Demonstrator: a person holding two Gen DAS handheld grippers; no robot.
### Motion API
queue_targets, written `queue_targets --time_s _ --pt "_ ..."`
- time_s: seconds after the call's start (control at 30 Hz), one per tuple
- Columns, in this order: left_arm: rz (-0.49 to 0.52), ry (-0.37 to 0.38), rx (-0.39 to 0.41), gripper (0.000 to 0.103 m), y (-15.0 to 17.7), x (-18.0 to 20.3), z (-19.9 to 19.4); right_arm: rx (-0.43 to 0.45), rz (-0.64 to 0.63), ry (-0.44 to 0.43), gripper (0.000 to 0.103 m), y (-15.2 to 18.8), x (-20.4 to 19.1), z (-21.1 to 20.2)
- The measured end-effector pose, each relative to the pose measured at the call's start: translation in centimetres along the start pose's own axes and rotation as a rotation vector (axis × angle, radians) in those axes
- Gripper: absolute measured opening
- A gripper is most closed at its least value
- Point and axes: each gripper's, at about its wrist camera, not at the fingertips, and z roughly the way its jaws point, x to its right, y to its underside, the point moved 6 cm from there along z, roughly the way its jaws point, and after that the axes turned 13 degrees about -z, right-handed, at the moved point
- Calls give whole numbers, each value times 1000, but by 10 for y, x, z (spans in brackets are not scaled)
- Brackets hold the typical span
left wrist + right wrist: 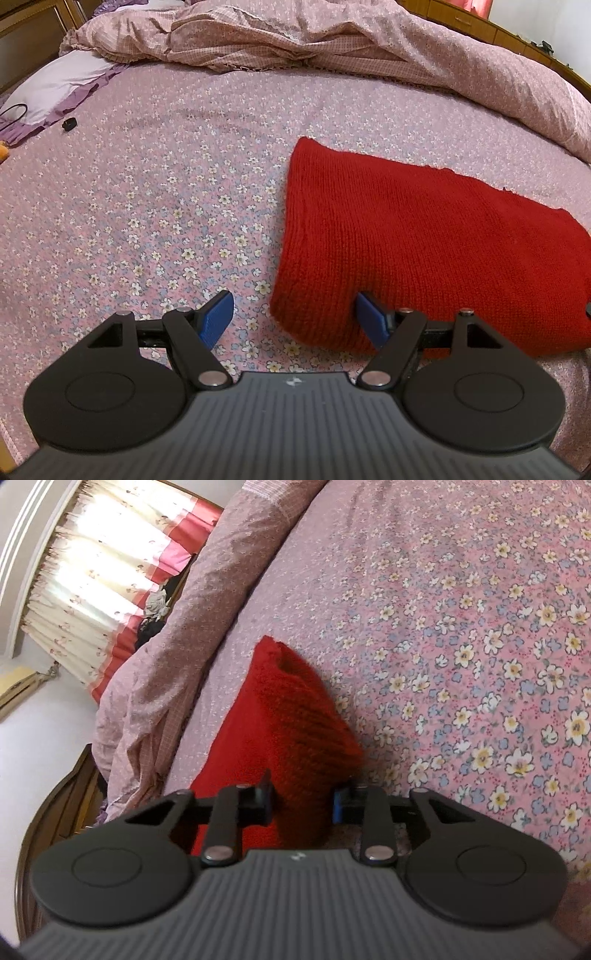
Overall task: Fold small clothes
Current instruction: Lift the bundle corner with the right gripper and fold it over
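A bed fills both views, its sheet (155,206) pink with small white and blue flowers. A rumpled pink quilt (332,44) is heaped along the far edge, and in the right wrist view a curtain (92,579) glows with daylight beyond it. A pale lilac pillow (59,86) lies at the far left corner of the bed, with a small black object (69,123) just beside it on the sheet.

The red knitted garment (424,240) lies on the sheet to the right of centre in the left wrist view — folded into a thick, roughly rectangular pad.

The left gripper (295,317) hangs low over the near left corner of the knit, its blue fingers (218,317) spread wide; one finger is over bare sheet, the other against the garment's edge, and nothing is pinched.

The right gripper (303,801) pinches a bunched-up fold of the red knit, which rises between its jaws — the cloth is blurred there.
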Motion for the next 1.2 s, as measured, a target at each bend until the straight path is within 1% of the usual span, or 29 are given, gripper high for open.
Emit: queue_targets --time_s 0.1,0.3,0.57,0.9,1.0,1.2 --pt "-10 -5 20 77 -3 -2 -6 7 -40 1 27 -2 -8 0" --pt "-21 -1 44 77 -10 -6 -15 22 -116 -38 25 -17 -29 -3" --pt "-32 -13 24 77 -7 -12 -11 59 -263 -57 24 -26 -63 -10" --pt "-45 -12 6 77 -6 -17 -6 55 -280 -69 24 -27 -67 -9" --pt "-47 -12 5 77 -6 -17 -6 61 -320 -78 24 -28 -74 -12" --pt "-54 -13 17 77 -9 -22 -9 83 -436 -108 24 -30 -103 -16"
